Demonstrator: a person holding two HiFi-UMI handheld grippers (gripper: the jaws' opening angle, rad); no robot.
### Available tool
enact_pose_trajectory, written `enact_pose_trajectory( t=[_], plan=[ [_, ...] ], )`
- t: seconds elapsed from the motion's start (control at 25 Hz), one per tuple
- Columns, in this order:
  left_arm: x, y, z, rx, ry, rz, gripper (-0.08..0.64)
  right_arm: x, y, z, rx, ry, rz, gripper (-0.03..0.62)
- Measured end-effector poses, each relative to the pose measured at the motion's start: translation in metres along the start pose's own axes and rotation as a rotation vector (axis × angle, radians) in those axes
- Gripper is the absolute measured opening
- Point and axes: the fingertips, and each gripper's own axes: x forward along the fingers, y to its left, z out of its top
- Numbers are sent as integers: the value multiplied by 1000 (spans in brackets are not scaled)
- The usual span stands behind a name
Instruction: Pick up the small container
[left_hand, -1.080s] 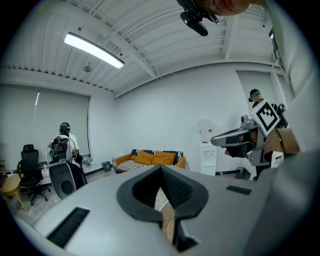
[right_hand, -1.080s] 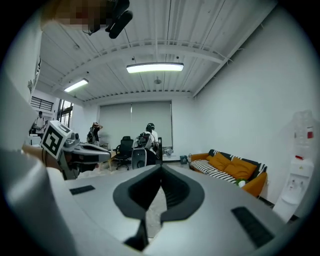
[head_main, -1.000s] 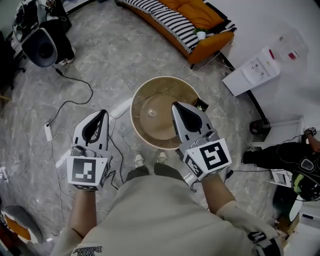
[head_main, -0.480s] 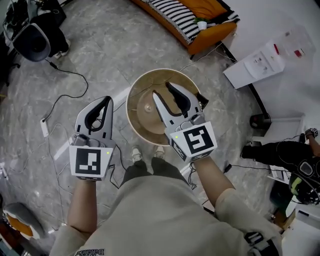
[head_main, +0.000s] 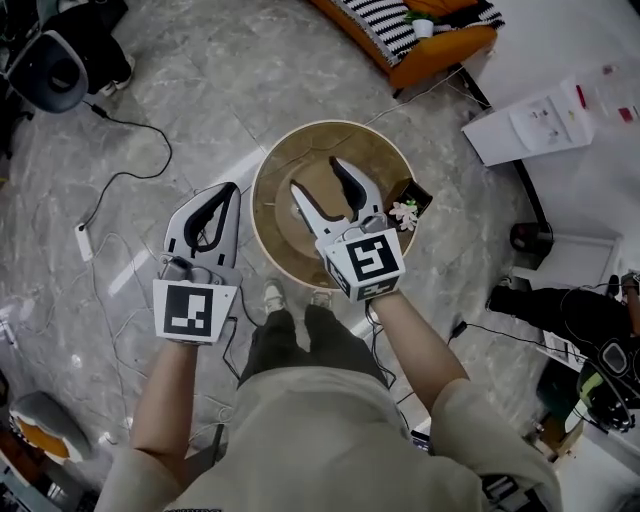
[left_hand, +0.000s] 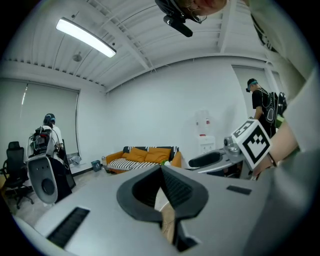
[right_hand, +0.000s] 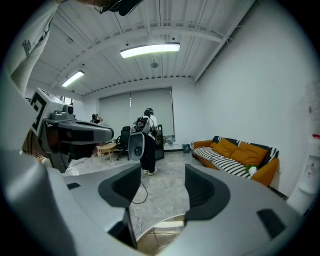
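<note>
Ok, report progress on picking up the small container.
Done: nothing grasped yet. In hand: the right claw hovers over the round table, jaws just opening and empty; left claw shut. Left: reach the small container at the table's right edge, grip, lift.

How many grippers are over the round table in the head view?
1: the right gripper, whose empty claw has just been opening. The left gripper is beside the round table, over floor.

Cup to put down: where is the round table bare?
The round table is bare across its far and left parts. Crowded toward its right rim: the small container, and the right gripper overhead, jaws just opened, empty.
</note>
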Motion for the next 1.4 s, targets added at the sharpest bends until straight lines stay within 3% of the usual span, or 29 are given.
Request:
enact_pose_trajectory(
  t=[0.28,0.72,1.0,1.4],
  plan=[
    [44,-9,-86,-43,109,-34,6,46,-1,-93,-63,73,11,272],
    [90,-25,-213,-56,245,-69,6,95,-2,-246,-3,207,27,288],
    [97,-36,-292,-131,329,-57,6,118,-5,-331,56,270,32,298],
    [94,-43,-349,-205,331,-7,6,142,-5,-416,53,344,10,340]
  ],
)
